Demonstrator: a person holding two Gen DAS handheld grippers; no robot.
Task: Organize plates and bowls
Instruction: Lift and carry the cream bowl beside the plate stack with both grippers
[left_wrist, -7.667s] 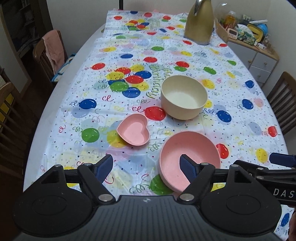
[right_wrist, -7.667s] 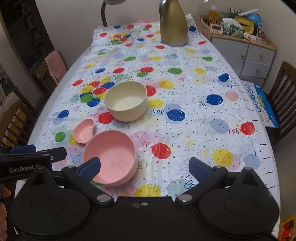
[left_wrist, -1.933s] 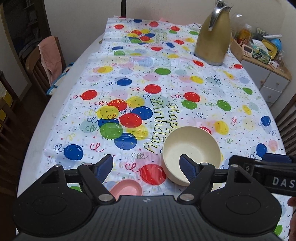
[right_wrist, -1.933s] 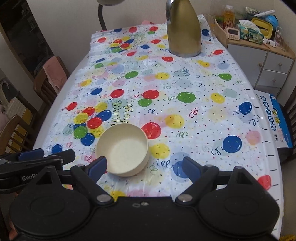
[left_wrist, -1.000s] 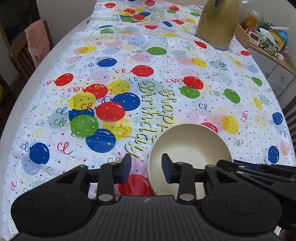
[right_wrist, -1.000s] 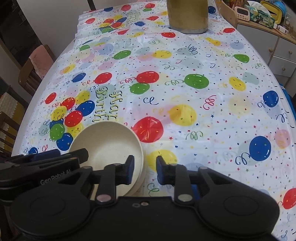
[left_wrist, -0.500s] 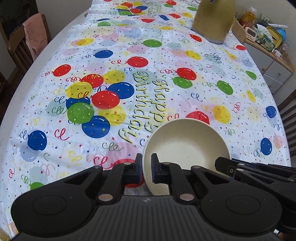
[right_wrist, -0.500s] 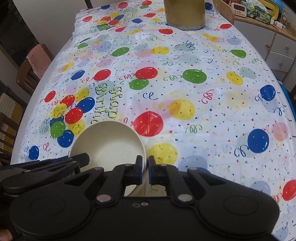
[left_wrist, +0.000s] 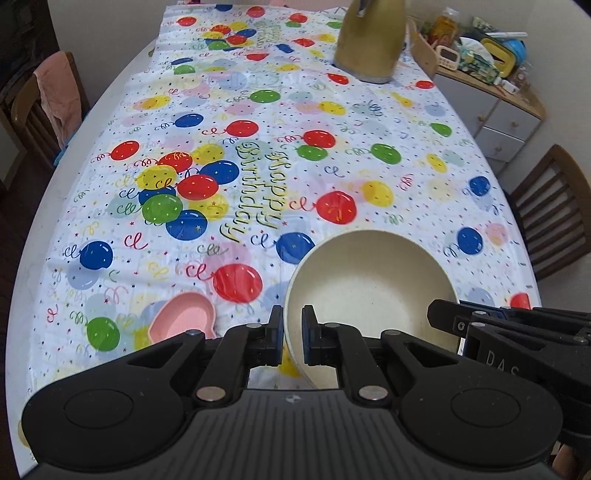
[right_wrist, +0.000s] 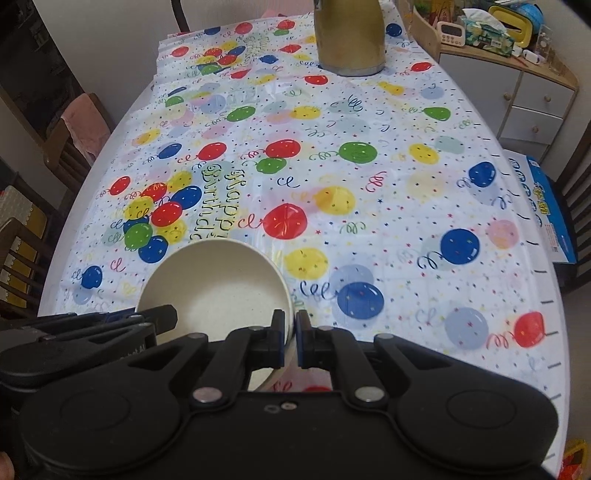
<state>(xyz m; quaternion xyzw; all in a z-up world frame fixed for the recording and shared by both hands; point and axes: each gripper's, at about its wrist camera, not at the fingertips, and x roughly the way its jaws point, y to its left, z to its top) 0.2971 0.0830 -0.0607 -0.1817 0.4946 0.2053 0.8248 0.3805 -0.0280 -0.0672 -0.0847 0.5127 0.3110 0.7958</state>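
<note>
left wrist: steeply down, close | right wrist: same | shared: cream bowl (left_wrist: 369, 284), tablecloth (right_wrist: 369, 122)

Bowl (left_wrist: 369, 291) sits betw. left gripper (left_wrist: 293, 334) and right gripper (right_wrist: 294, 338), above tablecloth (left_wrist: 369, 122). Heart dish (left_wrist: 183, 319) lies left of bowl; kettle (left_wrist: 369, 40) at far end.

Soft indoor light, perhaps overhead; fisheye-warped edges
</note>
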